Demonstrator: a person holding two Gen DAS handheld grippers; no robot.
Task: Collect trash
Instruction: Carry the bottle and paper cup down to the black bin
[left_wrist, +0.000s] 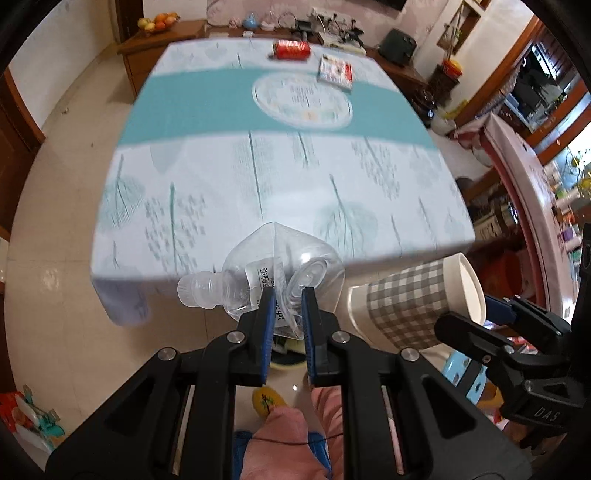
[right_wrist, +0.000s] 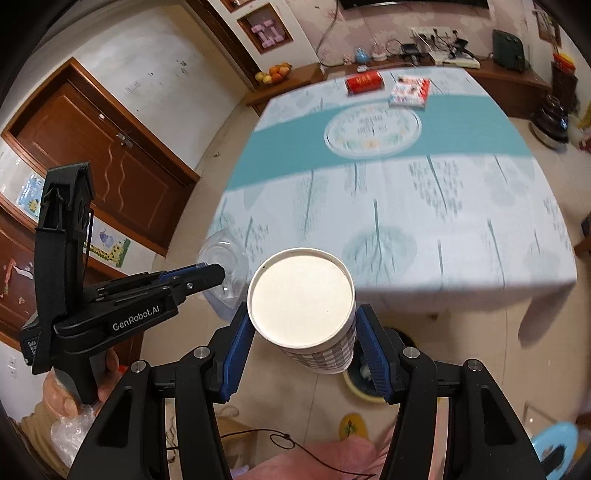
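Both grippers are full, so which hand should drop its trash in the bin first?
Probably right: the checked paper cup in the right gripper hangs beside the bin below, while the left gripper clamps the crushed bottle farther off.

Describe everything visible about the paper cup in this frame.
The cup is paper, grey-and-white checked outside, plain white inside, and looks empty. It is clamped by its sides between the right gripper's blue fingers, tilted with its mouth toward the right camera, held off the table near its front edge.
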